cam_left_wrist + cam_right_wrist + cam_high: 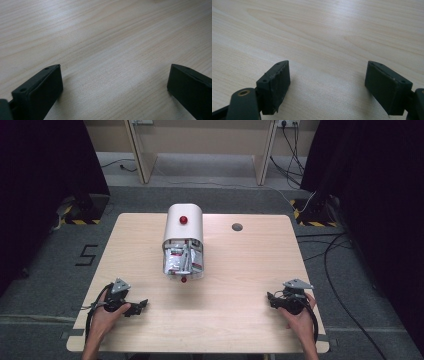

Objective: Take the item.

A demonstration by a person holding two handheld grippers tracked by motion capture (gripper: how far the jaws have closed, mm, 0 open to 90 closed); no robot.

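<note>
- White box (183,222) with red knob (183,220), upper centre of frame, mid-worktop (250,270); foil packets (181,260) spilling from open front.
- Packets likely light, crinkly, slippery; best pinched at an edge.
- Left tool (136,307), right tool (272,298): jaws apart, empty, well clear.

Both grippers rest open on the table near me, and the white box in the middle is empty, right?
Not empty. The high view shows the white box stuffed with packets at its open front. The rest holds: left gripper and right gripper rest open on the table.
</note>
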